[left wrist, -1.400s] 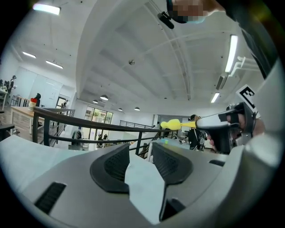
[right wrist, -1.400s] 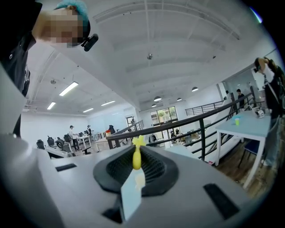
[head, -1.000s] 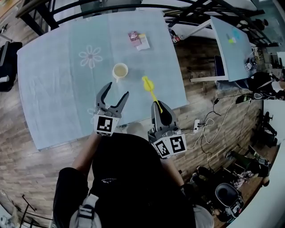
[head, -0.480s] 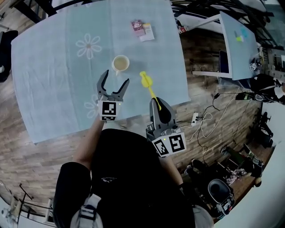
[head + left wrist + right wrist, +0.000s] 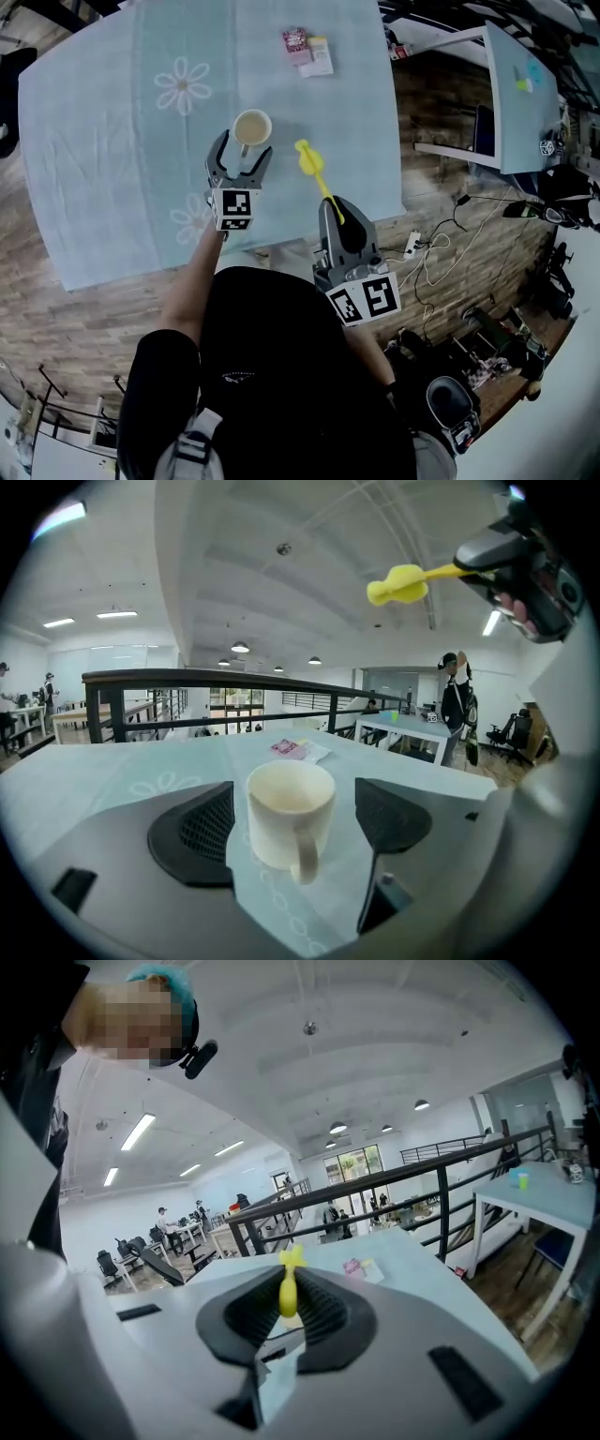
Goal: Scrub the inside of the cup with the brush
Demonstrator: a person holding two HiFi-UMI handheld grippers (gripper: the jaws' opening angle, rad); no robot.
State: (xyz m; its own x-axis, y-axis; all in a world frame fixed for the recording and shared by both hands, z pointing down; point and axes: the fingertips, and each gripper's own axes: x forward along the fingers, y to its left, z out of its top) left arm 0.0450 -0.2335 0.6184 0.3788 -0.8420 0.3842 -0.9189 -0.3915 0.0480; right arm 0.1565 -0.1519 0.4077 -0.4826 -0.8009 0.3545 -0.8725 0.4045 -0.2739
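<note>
Since the cup (image 5: 252,127) stands upright on the pale blue table (image 5: 112,178), at the upper middle of the head view, with its handle turned toward the left gripper (image 5: 242,148), the step in hand looks to be taking hold of it, so the scrubbing has something firm to push against. That gripper's jaws have just been opening and stand released, one to each side of the cup, which sits between their tips with a gap on both sides and no pad touching. A good grip would likely take the round wall low down, squarely across its middle, with the handle left free in the gap. It would close gently so the cup neither slides on the table nor tips. The mouth must be left clear from above. The right gripper (image 5: 334,212), lower right of the cup, has its jaws clenched on the stem of the yellow brush (image 5: 312,171), whose head sticks out forward, apart from the cup. It should wait until the cup is pinned.
</note>
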